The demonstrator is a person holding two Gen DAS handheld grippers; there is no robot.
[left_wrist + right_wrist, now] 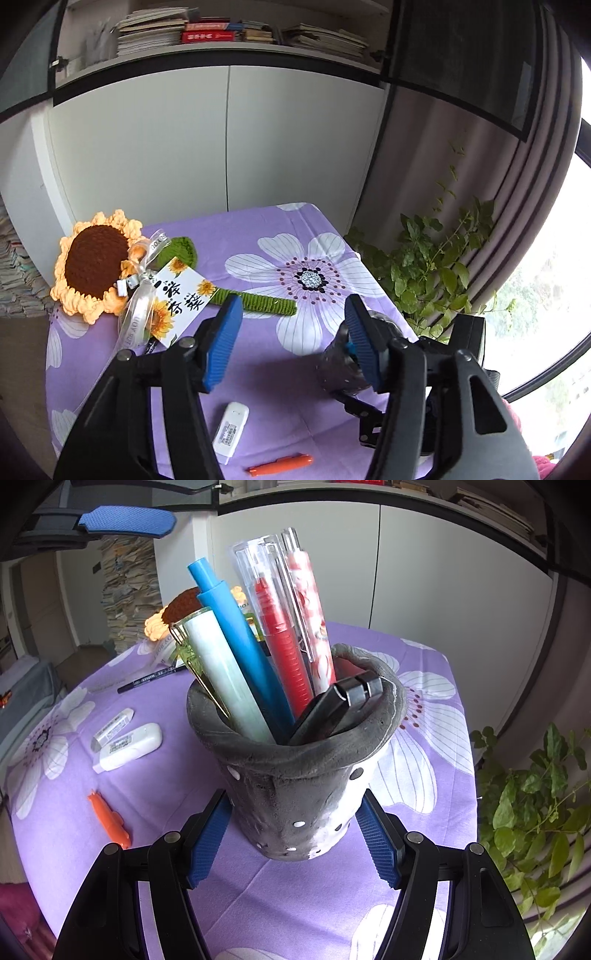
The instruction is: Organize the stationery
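We start with the table (258, 904), draped in a purple cloth printed with big white flowers; everything to be sorted sits on it. A crocheted sunflower (94, 264) with a green stem and a printed card lies at the far left and is decoration, we judge, not stationery.

Next in size is the grey pen pot (299, 775), near the table's right edge. Our right gripper (293, 840) has its blue pads pressed against the pot's lower sides, holding it steady. Our left gripper (293, 341) hangs empty above the cloth, jaws apart with nothing between them; in the right wrist view one of its blue pads shows at top left.

The pot is already well filled. We count five pens standing in it: a pale green one (225, 679), a blue one (236, 638), a red one (284, 642), a clear case just beside it, and a red-and-white patterned one (314, 620). A black folded object (340, 705), whose kind we cannot tell, leans at the rim.

Left on the cloth we count four pieces: two white correction-tape-like items (133, 746) lying together, one orange pen (109, 819) nearer us, and one dark pen (151, 679) by the sunflower. So we judge the job somewhat over halfway done.
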